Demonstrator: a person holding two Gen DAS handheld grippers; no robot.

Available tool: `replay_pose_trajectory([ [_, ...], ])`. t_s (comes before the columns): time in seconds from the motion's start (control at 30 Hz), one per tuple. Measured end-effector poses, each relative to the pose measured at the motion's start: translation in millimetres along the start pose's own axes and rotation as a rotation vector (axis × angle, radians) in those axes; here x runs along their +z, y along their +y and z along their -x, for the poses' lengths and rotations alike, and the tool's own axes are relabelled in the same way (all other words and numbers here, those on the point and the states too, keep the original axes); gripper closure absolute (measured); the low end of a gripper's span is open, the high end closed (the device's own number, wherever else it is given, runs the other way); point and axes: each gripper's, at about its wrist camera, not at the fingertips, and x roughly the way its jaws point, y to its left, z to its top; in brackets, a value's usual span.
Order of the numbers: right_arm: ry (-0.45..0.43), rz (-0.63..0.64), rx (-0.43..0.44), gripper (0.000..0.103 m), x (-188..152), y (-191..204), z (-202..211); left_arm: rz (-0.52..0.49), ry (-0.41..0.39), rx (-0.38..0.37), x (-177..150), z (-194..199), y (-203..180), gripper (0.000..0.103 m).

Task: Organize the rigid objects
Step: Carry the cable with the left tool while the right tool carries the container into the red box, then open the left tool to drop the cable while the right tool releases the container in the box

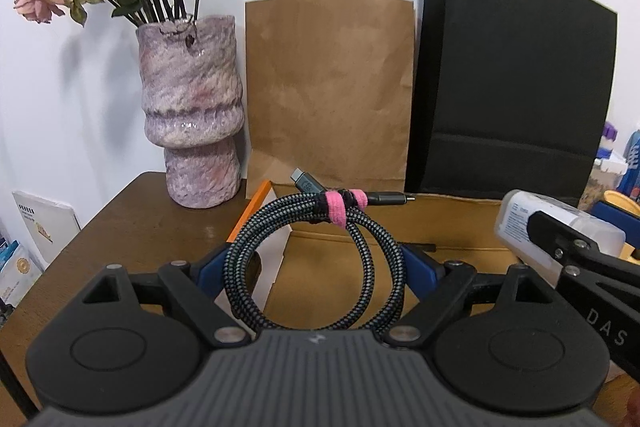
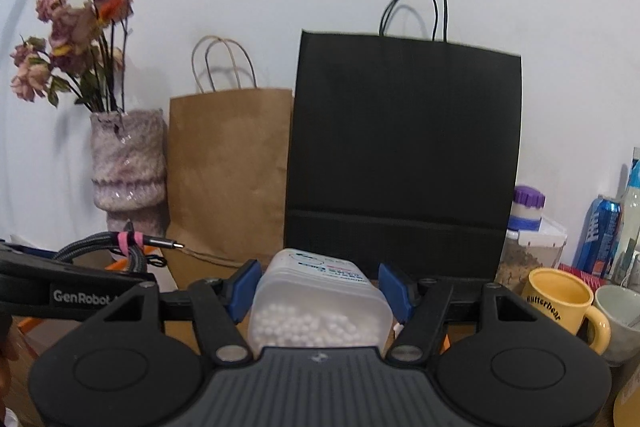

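My left claw (image 1: 316,269) holds the coiled cable (image 1: 316,263) across its width; the right claw (image 2: 320,291) grips the bottle (image 2: 320,303) by its sides. The cable is springy and braided, so I think it could squirm out between my pads, or its loose plug could catch the box (image 1: 400,223) rim just ahead. The coil stands upright, plugs pointing away and rightward. The bottle lies lengthwise, its far end pointing toward the black bag (image 2: 400,147).
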Motion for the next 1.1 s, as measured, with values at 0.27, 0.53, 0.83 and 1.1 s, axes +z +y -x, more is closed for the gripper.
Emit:
replay_pose_trajectory([
  [0.27, 0.056, 0.012, -0.004, 0.039, -10.0, -0.8, -12.4, -0.02, 0.035, 0.013, -4.8, -13.2, 0.2, 0.014],
  [0.53, 0.105, -0.026, -0.007, 0.0, -13.3, -11.2, -16.7, -0.032, 0.033, 0.021, -5.1, -13.6, 1.4, 0.0],
  [0.83, 0.121, -0.034, 0.001, 0.0, -11.5, -10.5, -16.4, -0.024, 0.042, 0.029, -3.5, -14.2, 3.0, 0.0],
  [1.1, 0.12, -0.028, 0.016, 0.0, -6.2, -8.2, -7.1, -0.016, 0.031, 0.032, -1.8, -7.0, 4.8, 0.0],
])
